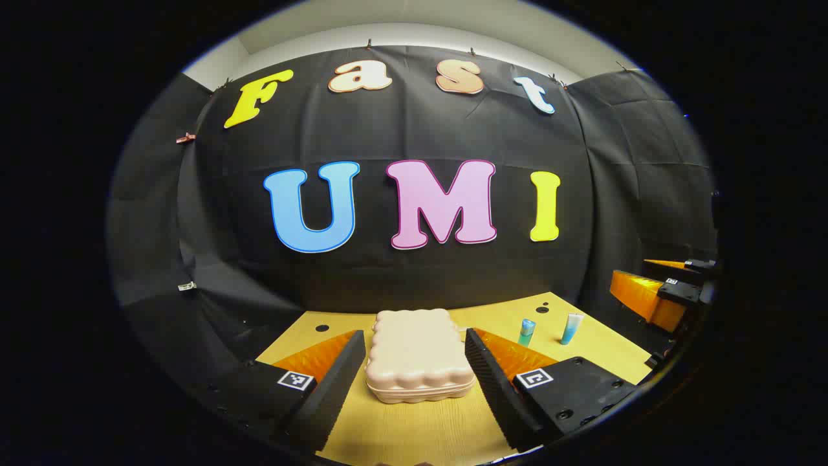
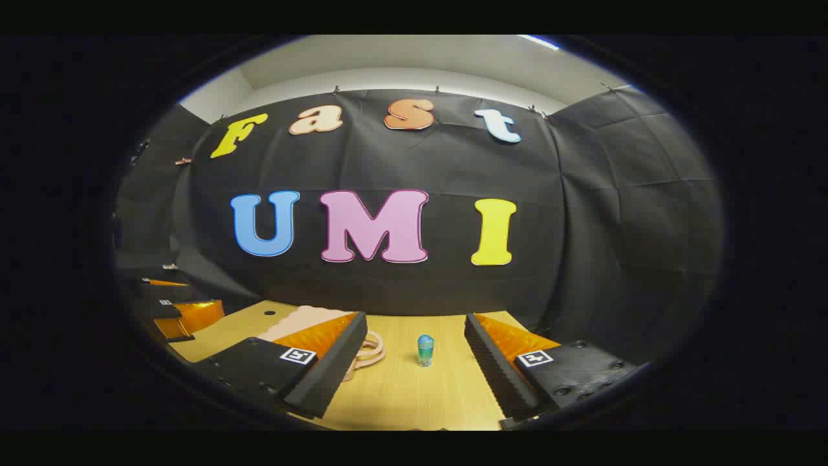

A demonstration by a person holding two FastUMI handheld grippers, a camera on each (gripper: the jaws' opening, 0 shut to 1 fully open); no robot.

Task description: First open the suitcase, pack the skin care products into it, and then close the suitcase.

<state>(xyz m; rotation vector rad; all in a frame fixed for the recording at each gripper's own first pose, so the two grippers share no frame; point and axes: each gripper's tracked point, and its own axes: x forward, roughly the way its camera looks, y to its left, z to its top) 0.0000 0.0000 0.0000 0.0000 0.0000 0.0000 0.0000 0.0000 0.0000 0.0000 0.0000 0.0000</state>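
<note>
Two grippers: left gripper (image 1: pixel 414 388) and right gripper (image 2: pixel 414 369), each with fingers spread wide and nothing between them.
Surface: pale wood table (image 1: pixel 420 433) with dark round holes toward the back.
Suitcase: closed pink suitcase (image 1: pixel 417 356) at 12 o'clock ahead of the left fingers; part hidden in the right gripper view.
Skin care: two blue-green tubes (image 1: pixel 526 332) (image 1: pixel 572 328) upright at 1 o'clock; labels unreadable.
Room: black cloth wall (image 1: pixel 414 272) behind.
</note>
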